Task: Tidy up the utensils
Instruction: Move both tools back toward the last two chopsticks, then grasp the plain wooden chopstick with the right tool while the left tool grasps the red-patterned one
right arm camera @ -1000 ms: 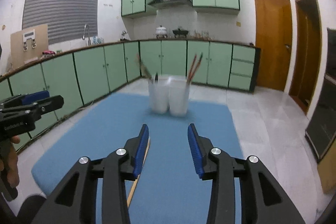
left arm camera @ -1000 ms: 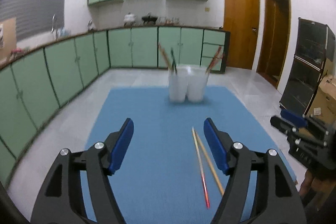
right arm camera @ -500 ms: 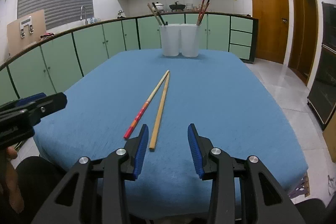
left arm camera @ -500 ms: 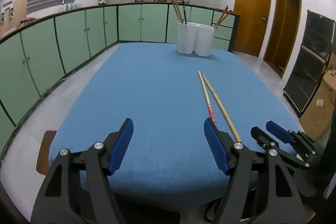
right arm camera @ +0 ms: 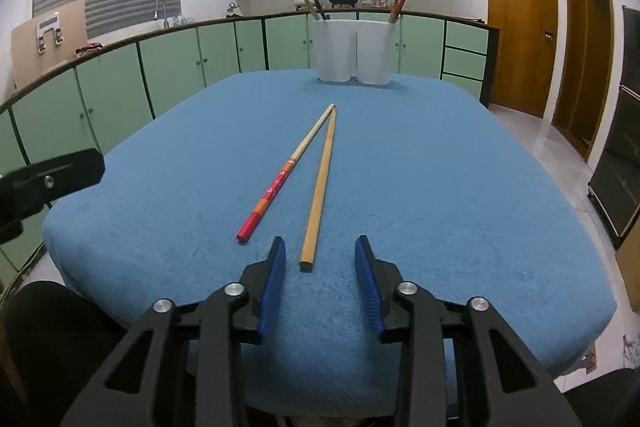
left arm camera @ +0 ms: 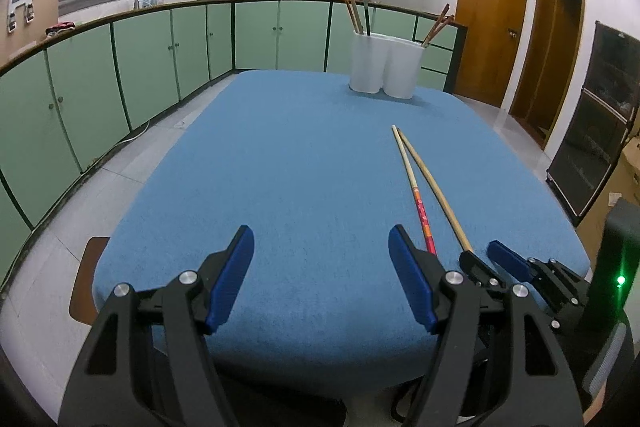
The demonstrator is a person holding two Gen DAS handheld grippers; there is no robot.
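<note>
1. A table (left arm camera: pixel 280 187) under a blue cloth fills most of both views, with green kitchen cabinets (left arm camera: pixel 100 87) running along the wall behind it.
2. A white double holder (right arm camera: pixel 354 51) stands at the far edge of the table, with several chopsticks leaning out of each of its two cups.
3. The left gripper (left arm camera: pixel 321 241) hangs over the near edge of the table, jaws spread wide and released, with only bare cloth between them.
4. The right gripper (right arm camera: pixel 320 247) sits low at the near edge, unclenched with a narrower gap. Its jaws have just been closing; the near end of the plain chopstick lies just ahead of the gap, left of centre, and neither pad touches it.
5. The plain chopstick (right arm camera: pixel 322 179) lies flat on the cloth, running away toward the holder.
6. The red-ended chopstick (right arm camera: pixel 280 183) lies just left of it in the right wrist view. The far tips meet and the near ends splay apart; its red end rests left of the right gripper's left finger.
</note>
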